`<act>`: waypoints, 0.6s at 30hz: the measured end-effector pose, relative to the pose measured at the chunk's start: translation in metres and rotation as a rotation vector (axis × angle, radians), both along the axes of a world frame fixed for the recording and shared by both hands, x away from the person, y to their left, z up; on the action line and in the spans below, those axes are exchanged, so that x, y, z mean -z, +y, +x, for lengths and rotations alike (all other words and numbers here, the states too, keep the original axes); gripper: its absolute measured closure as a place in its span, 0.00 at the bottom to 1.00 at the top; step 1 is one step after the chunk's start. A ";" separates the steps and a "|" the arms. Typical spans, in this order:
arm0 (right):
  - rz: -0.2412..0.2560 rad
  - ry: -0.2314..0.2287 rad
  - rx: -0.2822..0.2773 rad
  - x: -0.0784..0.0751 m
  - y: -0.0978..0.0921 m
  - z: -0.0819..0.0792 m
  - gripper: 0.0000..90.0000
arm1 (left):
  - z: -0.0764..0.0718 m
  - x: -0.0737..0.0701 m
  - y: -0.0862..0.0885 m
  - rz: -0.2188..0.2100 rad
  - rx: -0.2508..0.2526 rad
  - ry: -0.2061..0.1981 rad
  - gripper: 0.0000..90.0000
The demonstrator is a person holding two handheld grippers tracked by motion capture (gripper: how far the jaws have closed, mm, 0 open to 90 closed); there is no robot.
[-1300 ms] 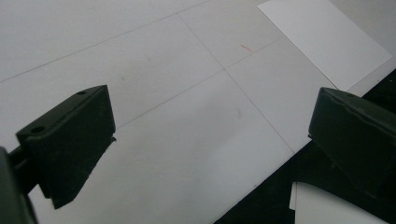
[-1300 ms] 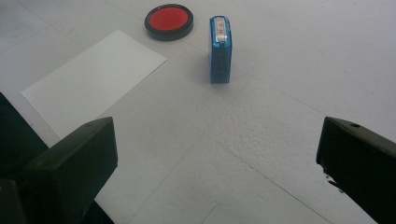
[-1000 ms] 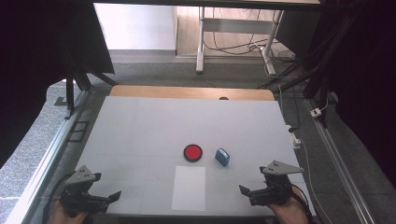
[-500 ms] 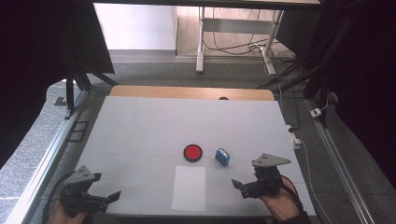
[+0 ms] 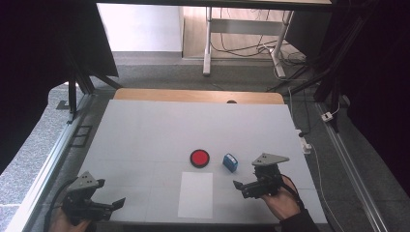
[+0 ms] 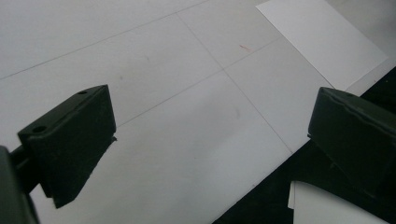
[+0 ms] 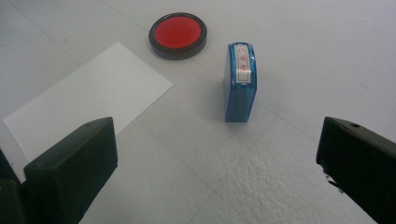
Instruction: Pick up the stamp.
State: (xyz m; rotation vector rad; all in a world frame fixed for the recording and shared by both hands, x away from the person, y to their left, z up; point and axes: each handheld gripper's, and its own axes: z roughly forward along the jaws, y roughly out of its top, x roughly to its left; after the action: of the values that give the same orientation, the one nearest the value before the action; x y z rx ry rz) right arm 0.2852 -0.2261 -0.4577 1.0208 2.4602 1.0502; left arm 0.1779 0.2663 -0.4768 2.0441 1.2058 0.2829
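One blue stamp (image 7: 240, 84) is seen lying on its side on the white table (image 5: 145, 135), just beside one round red ink pad (image 7: 178, 34). One sheet of white paper (image 5: 196, 194) is laid flat near them, closer to the person. The right gripper (image 5: 247, 186) is held near the stamp, spread wide and holding nothing. The left gripper (image 5: 109, 205) is kept well apart at the table's near edge, also spread wide and empty.

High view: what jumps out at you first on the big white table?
The bright red round ink pad near the table's middle catches the eye, with a small blue stamp just to its right. A white sheet of paper lies in front of them, and the right tool hovers open close to the stamp.
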 end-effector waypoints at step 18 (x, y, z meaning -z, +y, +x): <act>-0.037 0.003 0.017 0.008 0.025 0.029 0.00 | 0.000 0.000 0.000 0.000 -0.001 0.004 0.01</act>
State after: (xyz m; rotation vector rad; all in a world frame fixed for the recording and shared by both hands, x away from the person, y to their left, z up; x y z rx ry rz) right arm 0.3141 -0.2015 -0.4662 1.0308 2.4597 0.9951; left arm 0.1783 0.2664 -0.4768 2.0447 1.2090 0.2798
